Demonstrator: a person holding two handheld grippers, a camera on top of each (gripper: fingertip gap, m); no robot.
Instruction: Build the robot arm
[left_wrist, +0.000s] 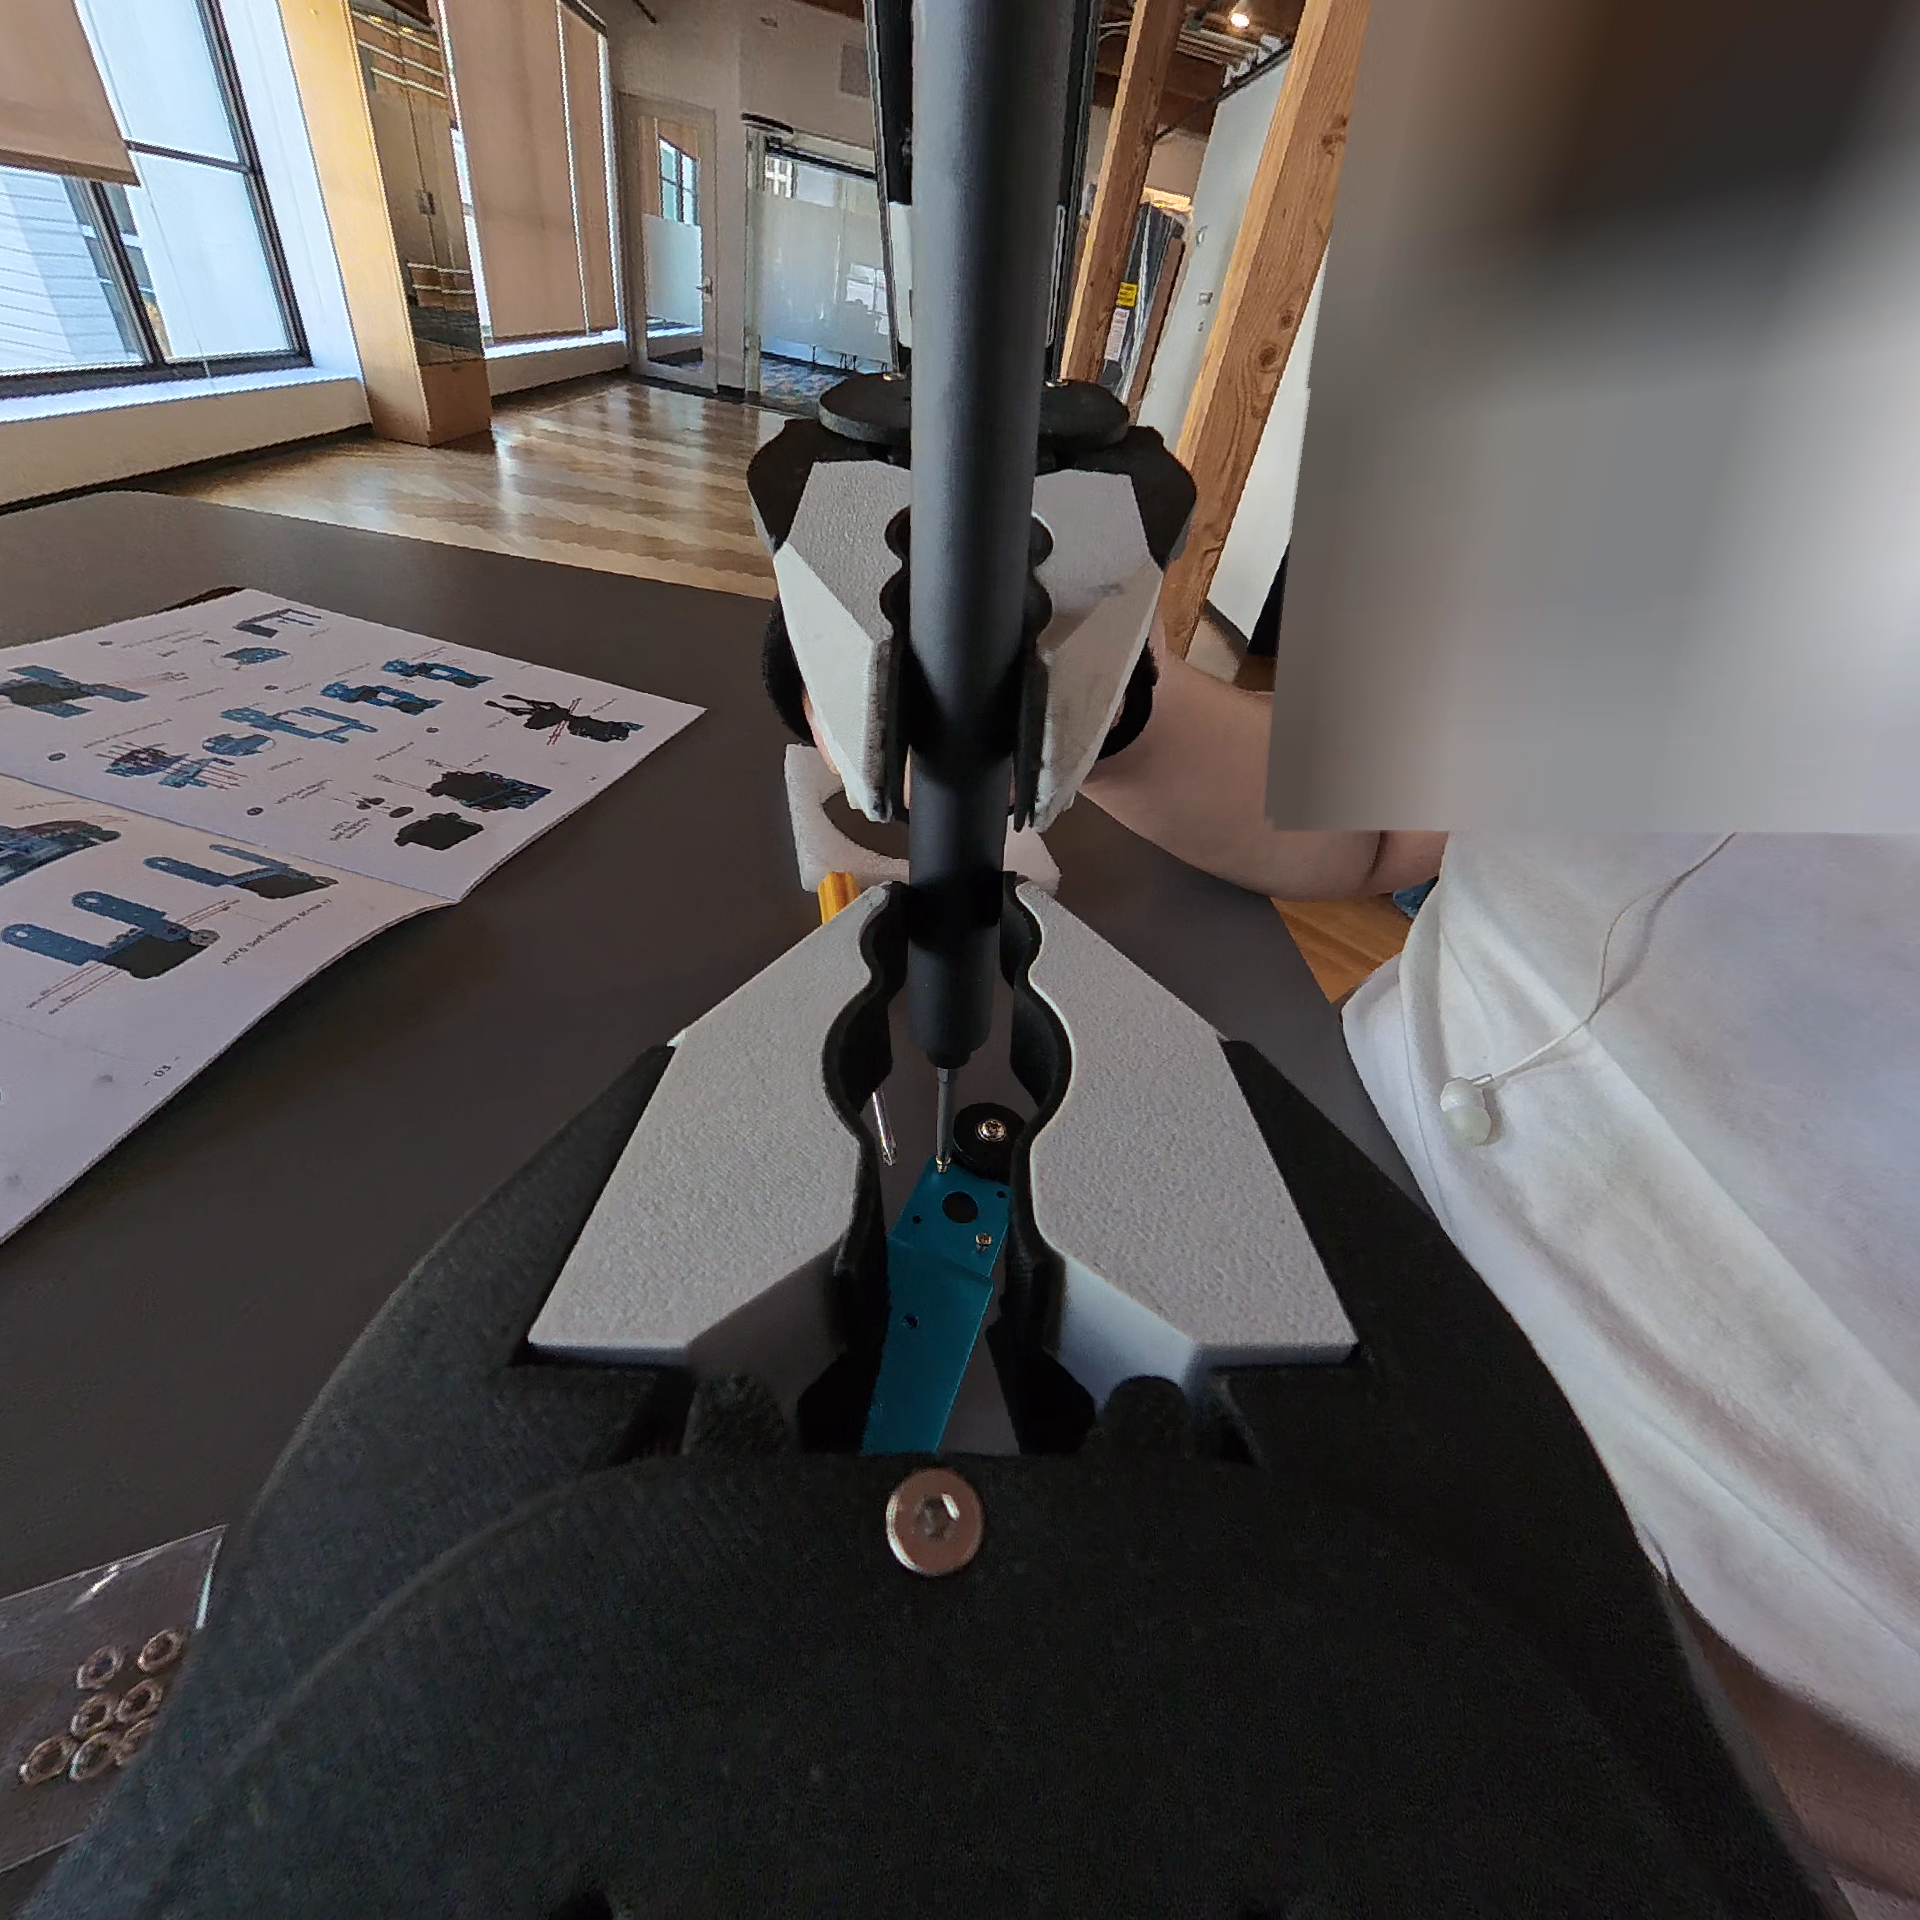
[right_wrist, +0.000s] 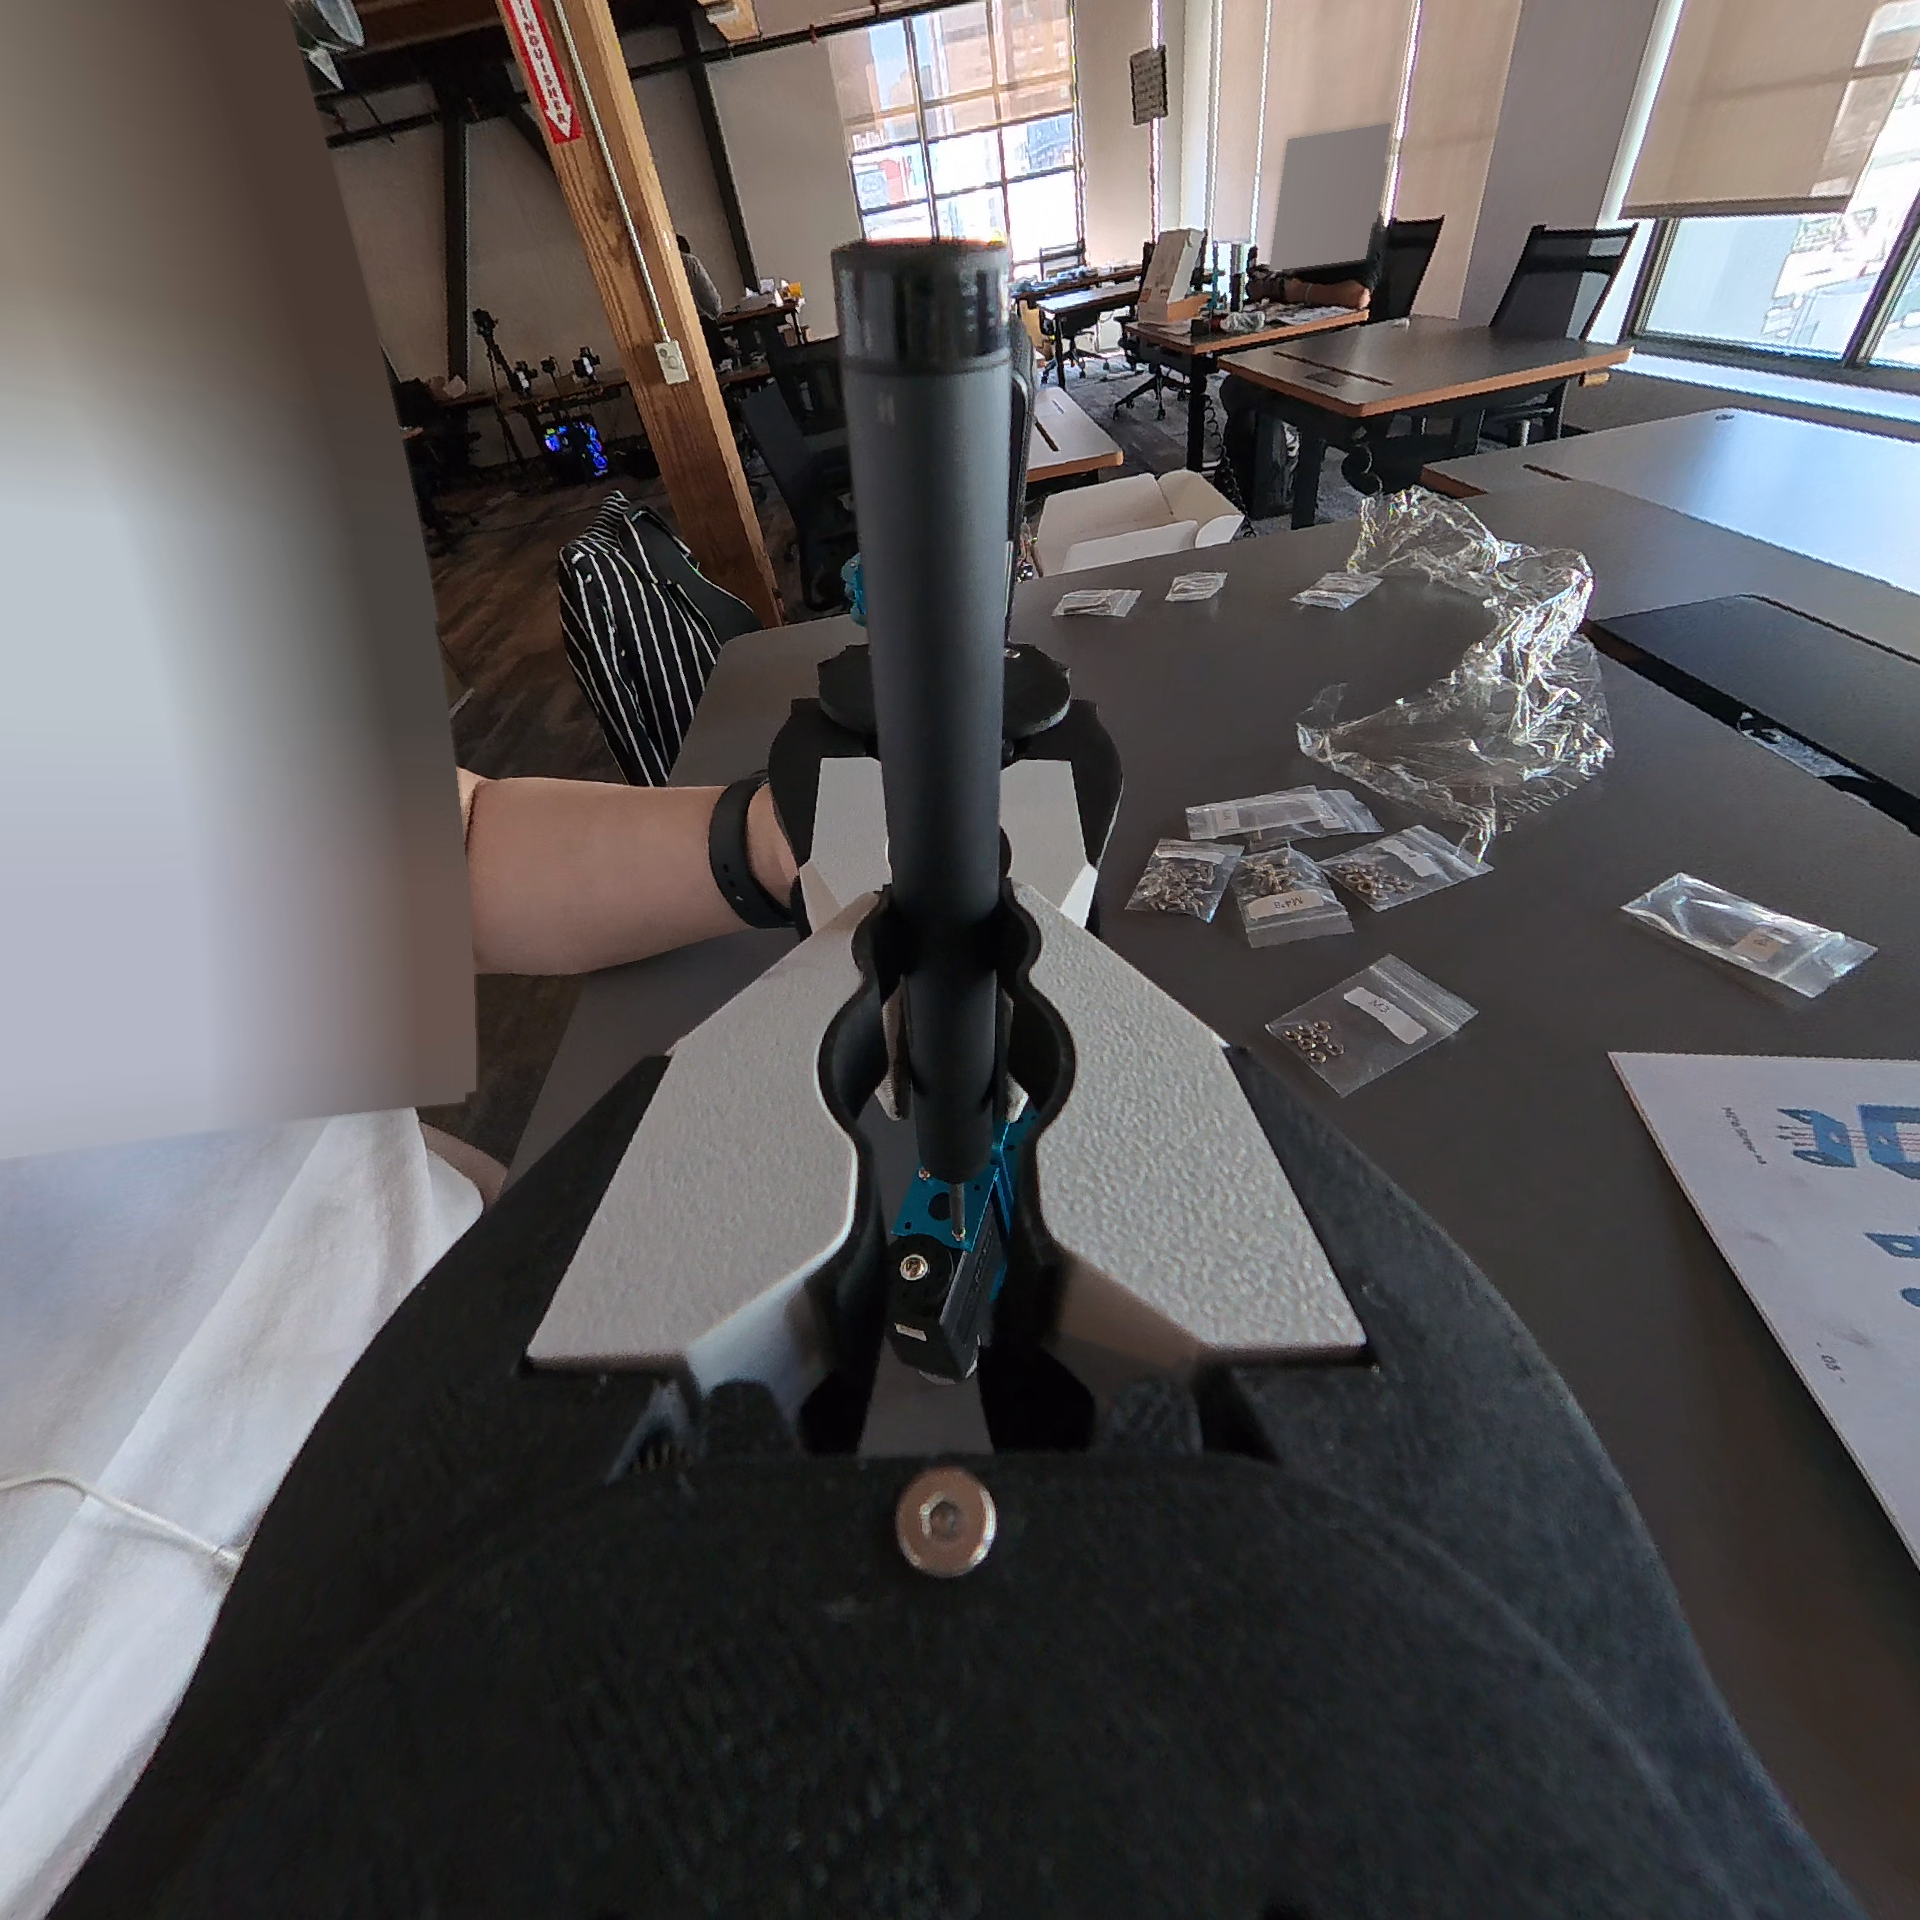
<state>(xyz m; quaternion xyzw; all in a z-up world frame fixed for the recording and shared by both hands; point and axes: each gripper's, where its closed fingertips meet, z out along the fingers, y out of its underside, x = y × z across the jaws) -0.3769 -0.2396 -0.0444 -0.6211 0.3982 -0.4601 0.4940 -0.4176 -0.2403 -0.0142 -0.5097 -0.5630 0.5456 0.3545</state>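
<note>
The left gripper (left_wrist: 940, 1236) clenches a teal bracket (left_wrist: 935, 1309); the right gripper (right_wrist: 940, 1018) grasps a dark screwdriver (right_wrist: 930, 727) upright, tip on the bracket; hardware bags (right_wrist: 1371, 1023) at two o'clock on the surface (right_wrist: 1455, 1299)

The left gripper (left_wrist: 948, 914) and right gripper (right_wrist: 945, 966) face each other tip to tip above the table, the right one riding higher. The right gripper's fingers (right_wrist: 1122, 1122) are closed on the shaft of an upright screwdriver (right_wrist: 925, 623). The left gripper's fingers (left_wrist: 727, 1143) are drawn in narrowly, with a blue bracket (left_wrist: 935, 1309) between them. The person's left forearm (right_wrist: 603, 873) lies level behind the left gripper.
</note>
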